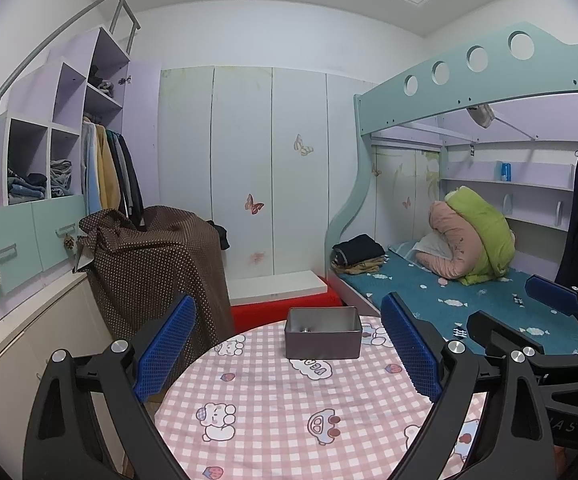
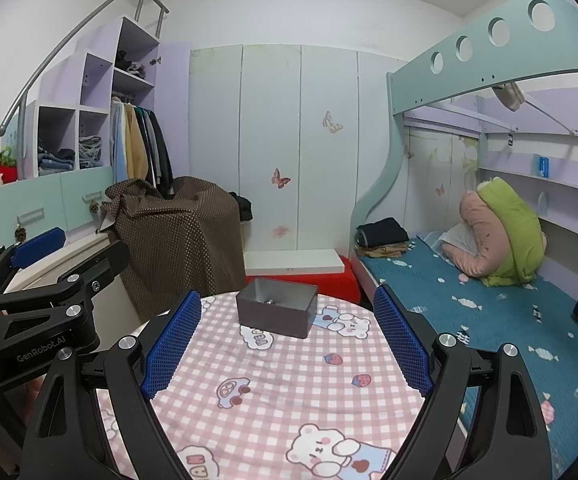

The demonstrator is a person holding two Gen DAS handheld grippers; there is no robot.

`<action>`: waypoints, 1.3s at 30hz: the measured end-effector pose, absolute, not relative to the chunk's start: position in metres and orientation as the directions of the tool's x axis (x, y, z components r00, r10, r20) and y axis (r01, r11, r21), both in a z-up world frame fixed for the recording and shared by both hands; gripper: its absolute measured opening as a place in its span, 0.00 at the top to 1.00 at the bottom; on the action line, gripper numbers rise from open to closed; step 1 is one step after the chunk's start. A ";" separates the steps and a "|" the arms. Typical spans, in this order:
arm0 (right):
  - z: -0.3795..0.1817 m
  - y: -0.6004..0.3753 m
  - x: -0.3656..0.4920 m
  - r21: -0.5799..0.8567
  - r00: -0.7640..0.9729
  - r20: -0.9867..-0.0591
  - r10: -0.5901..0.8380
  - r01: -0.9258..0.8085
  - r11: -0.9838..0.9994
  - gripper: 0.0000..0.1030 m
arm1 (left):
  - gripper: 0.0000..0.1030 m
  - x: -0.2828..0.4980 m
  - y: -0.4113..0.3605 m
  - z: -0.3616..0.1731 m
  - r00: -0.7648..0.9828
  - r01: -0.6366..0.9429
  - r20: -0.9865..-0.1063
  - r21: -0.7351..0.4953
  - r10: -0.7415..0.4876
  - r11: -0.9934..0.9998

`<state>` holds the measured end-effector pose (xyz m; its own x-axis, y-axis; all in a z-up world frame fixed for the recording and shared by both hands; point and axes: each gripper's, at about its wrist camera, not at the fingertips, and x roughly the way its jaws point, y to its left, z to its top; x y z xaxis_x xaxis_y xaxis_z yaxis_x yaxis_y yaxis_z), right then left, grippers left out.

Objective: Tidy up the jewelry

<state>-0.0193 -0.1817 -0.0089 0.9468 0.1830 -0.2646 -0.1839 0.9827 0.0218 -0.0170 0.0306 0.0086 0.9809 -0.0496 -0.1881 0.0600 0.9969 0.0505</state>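
Grey metal box [image 1: 323, 338] sits open-topped at the far edge of the round counter [image 1: 289, 420], just above frame centre in the left wrist view and a bit left of centre in the right wrist view [image 2: 276, 312]. Counter has a pink checked cloth with cartoon prints.

Inside the box, one small shiny item [image 2: 269, 302] lies on the bottom, also showing as a glint in the left view [image 1: 307, 330]. Looks like a piece of jewelry, but too small to say what kind.

No other jewelry visible on the cloth in either view. Parts of the counter are hidden behind the tongs, so cannot rule out pieces there.

Left tongs [image 1: 289, 346] are spread wide with nothing between the blue pads, hovering over the near side of the counter, well short of the box. Right tongs [image 2: 289, 344] are likewise wide apart and empty, aimed at the box. Each pair of tongs also shows at the frame edge of the other's view.

Judgement: at least one piece is already stowed in the box and nothing is in hand. With no loose pieces visible, the task reads as either near done or between pick-ups; cannot tell which.
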 end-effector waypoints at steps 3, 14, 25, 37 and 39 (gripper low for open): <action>-0.009 -0.181 -0.019 0.021 0.948 -0.261 0.183 -0.183 0.983 0.17 | 0.12 -0.016 0.031 0.008 0.982 0.061 -0.184 0.047 -0.051 0.997; -0.003 -0.183 -0.012 0.022 0.948 -0.259 0.183 -0.183 0.983 0.17 | 0.12 -0.014 0.028 0.013 0.982 0.059 -0.180 0.052 -0.049 0.997; 0.002 -0.183 -0.011 0.022 0.948 -0.257 0.185 -0.186 0.982 0.17 | 0.12 -0.013 0.027 0.016 0.984 0.048 -0.174 0.063 -0.036 0.997; 0.004 -0.181 -0.010 0.019 0.949 -0.256 0.184 -0.185 0.983 0.17 | 0.12 -0.012 0.027 0.017 0.984 0.049 -0.176 0.059 -0.038 0.997; 0.005 -0.181 -0.011 0.020 0.949 -0.257 0.184 -0.185 0.983 0.17 | 0.12 -0.012 0.026 0.017 0.984 0.050 -0.177 0.059 -0.039 0.997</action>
<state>-0.0107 -0.1808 0.0047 0.9487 0.1837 -0.2573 -0.1850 0.9825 0.0195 -0.0122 0.0261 0.0174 0.9835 -0.0389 -0.1766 0.0501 0.9970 0.0592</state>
